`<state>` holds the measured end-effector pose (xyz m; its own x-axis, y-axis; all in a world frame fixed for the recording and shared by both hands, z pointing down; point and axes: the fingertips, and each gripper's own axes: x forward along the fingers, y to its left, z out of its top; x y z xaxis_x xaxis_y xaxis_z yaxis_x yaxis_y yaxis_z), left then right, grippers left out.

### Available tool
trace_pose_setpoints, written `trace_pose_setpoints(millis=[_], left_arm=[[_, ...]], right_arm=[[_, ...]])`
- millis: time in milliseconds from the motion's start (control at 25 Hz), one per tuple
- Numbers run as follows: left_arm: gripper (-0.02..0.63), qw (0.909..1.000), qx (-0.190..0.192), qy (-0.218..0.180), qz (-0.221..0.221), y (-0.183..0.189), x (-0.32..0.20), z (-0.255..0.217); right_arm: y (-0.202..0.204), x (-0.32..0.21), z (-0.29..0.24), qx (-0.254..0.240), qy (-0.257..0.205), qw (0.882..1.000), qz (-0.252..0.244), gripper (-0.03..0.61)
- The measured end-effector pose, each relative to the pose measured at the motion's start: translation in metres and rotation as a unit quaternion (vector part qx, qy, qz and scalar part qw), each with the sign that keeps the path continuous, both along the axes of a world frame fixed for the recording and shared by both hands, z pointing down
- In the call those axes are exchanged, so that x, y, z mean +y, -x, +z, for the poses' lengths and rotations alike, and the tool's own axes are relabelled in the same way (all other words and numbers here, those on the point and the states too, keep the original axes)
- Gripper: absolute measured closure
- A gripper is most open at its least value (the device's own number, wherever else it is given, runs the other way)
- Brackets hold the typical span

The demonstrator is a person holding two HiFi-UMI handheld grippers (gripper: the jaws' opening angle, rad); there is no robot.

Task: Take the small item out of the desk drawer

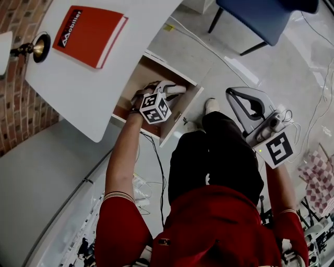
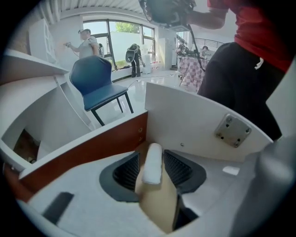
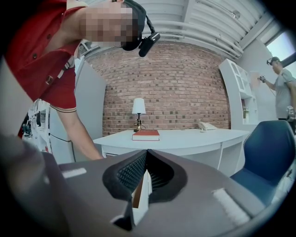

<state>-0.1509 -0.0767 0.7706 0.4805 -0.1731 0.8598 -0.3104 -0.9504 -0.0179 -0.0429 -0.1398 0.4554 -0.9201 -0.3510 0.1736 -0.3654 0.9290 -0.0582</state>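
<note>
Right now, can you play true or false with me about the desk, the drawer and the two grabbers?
1. The red hardcover book lies on the white desk top. True.
2. The left gripper reaches into the open wooden drawer. True.
3. The left gripper's jaws are squeezed shut on nothing. False: they stand apart, with a small white roll-shaped item lying between them.
4. The right gripper holds the blue padded chair. False: its jaws are shut on nothing, away from the chair.
5. The small brass lamp stands on the floor. False: it stands on the desk, near the book.
</note>
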Motion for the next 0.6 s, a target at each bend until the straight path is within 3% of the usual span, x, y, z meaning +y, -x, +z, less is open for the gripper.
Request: trace_pose_setpoints(millis=[440,600], left_arm=[[0.442,0.9987,-0.036,0.033,0.014,0.007,0.0,0.038],[0.469,0.9979,-0.046,0.041,0.018,0.007,0.002,0.045]], right_arm=[[-0.003,-0.013,0.011,0.008,0.005,1.0,0.009,0.566],[-0.002,-0.016,0.012,0.009,0.008,1.0,0.008,0.568]])
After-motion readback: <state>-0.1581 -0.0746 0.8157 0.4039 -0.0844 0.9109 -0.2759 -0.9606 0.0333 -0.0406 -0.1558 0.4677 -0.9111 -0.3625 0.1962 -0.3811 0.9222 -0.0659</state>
